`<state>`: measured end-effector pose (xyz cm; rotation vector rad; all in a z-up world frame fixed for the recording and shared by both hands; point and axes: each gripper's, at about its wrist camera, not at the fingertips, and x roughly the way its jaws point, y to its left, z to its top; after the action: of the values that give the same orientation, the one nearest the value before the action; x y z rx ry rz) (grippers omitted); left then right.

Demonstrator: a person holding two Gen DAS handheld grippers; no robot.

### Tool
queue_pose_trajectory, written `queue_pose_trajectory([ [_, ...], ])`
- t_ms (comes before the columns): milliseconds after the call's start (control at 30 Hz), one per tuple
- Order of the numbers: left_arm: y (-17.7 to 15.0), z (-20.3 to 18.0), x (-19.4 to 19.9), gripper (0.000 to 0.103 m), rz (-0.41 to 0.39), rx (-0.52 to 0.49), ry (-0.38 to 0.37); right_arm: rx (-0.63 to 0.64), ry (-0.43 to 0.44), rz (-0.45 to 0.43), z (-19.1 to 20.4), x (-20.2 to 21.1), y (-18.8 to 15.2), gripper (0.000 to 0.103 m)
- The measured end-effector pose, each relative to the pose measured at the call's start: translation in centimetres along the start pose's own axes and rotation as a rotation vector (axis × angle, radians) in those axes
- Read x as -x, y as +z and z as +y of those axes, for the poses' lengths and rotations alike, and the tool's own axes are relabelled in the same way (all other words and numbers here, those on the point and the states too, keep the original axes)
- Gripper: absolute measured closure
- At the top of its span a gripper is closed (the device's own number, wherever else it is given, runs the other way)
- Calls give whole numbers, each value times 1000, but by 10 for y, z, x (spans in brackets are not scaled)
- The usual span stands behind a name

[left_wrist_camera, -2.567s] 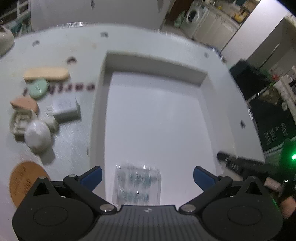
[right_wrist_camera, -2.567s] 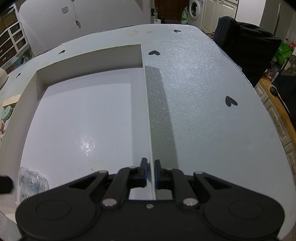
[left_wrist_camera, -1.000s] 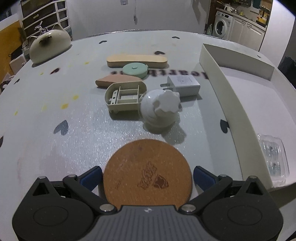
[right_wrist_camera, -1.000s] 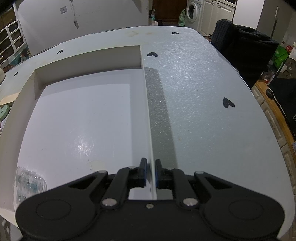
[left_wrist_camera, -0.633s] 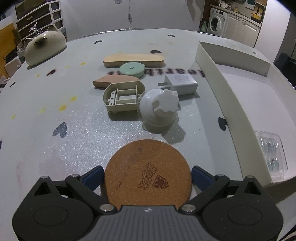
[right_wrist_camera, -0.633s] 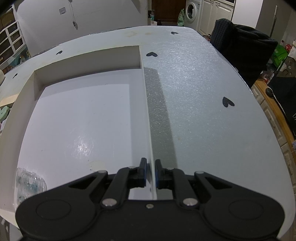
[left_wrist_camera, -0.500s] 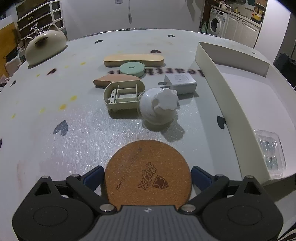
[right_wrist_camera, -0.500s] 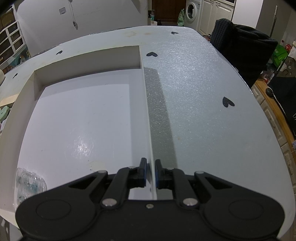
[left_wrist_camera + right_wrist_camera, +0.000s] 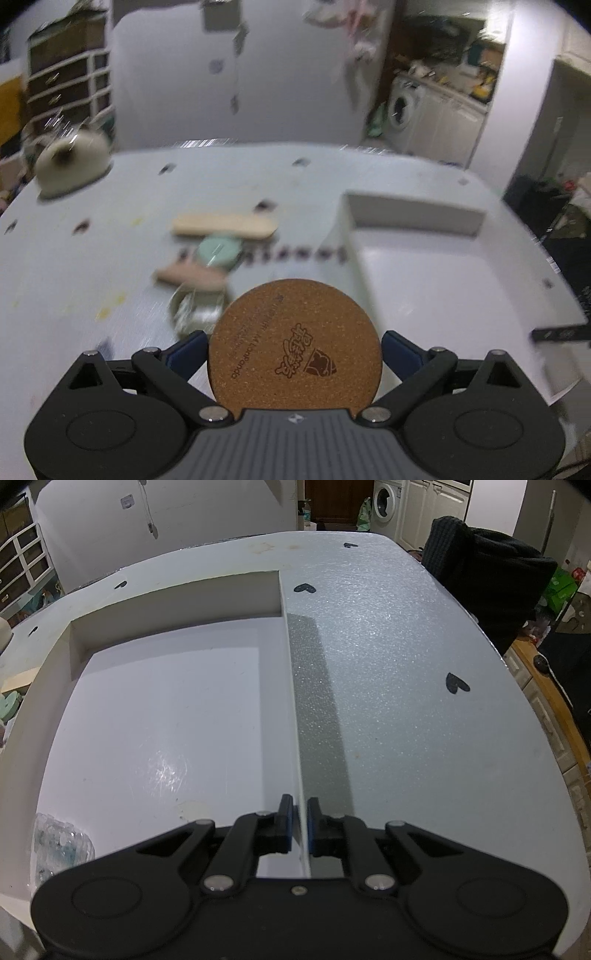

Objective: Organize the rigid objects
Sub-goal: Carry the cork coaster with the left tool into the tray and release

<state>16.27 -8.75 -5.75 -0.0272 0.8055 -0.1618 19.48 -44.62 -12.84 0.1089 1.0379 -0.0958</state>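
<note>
Cork coaster [image 9: 295, 341] clamped in left gripper [image 9: 293, 345] | right gripper [image 9: 299, 825] pinching tray wall [image 9: 291, 716]

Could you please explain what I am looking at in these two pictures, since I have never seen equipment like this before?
There is no robot here: a person holds a two-finger gripper in each hand, and each gripper carries a wide-angle camera that looks forward along its fingers. The black shapes at the bottom of each picture are the gripper itself.

The left-hand picture is blurred. The left gripper holds a round cork coaster by its edges, above the table. Behind it lie a few small things: a pale wooden piece, a green disc and others too smeared to name.

In the right-hand picture, the right gripper is shut on the side wall of a shallow white tray. A clear plastic pack lies in the tray's near left corner.
</note>
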Motion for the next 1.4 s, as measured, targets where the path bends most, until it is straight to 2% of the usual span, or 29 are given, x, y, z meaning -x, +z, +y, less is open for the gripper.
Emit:
queue_pose_trajectory([
  [133,22,-26,-2,4,-35,-53,-82,-7,0,-1,0,0,0,95],
  [267,35,-59,-11,4,-34,-130,-176,-18,5,0,-2,0,0,95],
  [400,36,-93,-27,4,15,-211,-271,-30,9,2,-3,0,0,95],
  [567,23,-129,-49,4,101,-300,-345,-39,15,7,-4,-1,1,95],
  [867,5,-166,-81,4,193,-393,-413,-60,25,37,-8,1,6,97],
  [1033,2,-178,-94,4,228,-396,-443,-72,31,-1,-9,13,9,98],
  [1200,-2,-191,-104,4,272,-392,-479,-88,24,-8,-9,14,8,98],
  [1400,-8,-200,-112,4,313,-412,-489,-113,23,-16,-11,14,7,97],
])
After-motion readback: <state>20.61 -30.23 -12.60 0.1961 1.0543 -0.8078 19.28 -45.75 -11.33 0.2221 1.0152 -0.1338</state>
